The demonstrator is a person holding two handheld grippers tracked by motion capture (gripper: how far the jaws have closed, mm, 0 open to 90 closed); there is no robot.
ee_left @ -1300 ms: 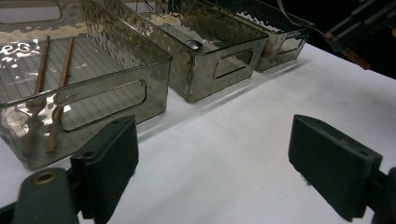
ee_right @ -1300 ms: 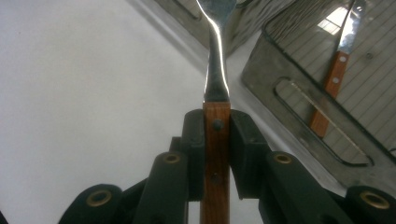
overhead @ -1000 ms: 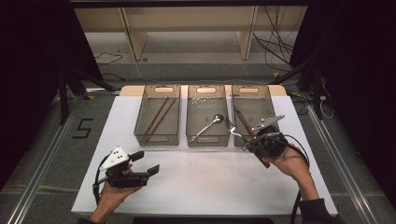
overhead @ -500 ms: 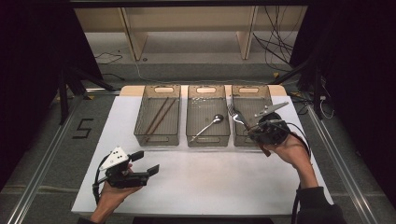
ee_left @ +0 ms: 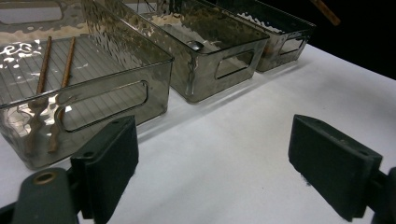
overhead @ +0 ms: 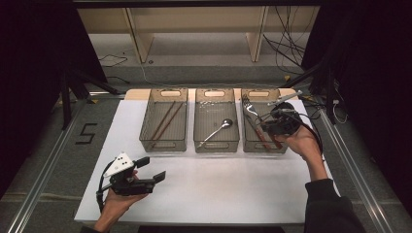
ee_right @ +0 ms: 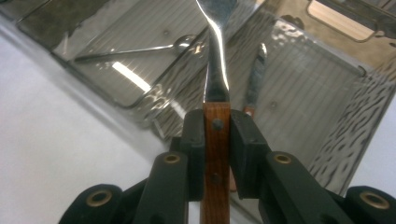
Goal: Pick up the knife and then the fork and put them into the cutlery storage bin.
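Since a second ago the right gripper, clamped on the wooden-handled steel fork, has carried it over the right-hand clear plastic bin (light, stiff, blade slick; grip the wood).

The tabletop is white. On it stand 3 smoky grey see-through bins with ribbed floors. The fork has a shiny silver head and a reddish-brown wooden handle with 2 dark rivets, between black jaws. The chopsticks are brown, the spoon silver.
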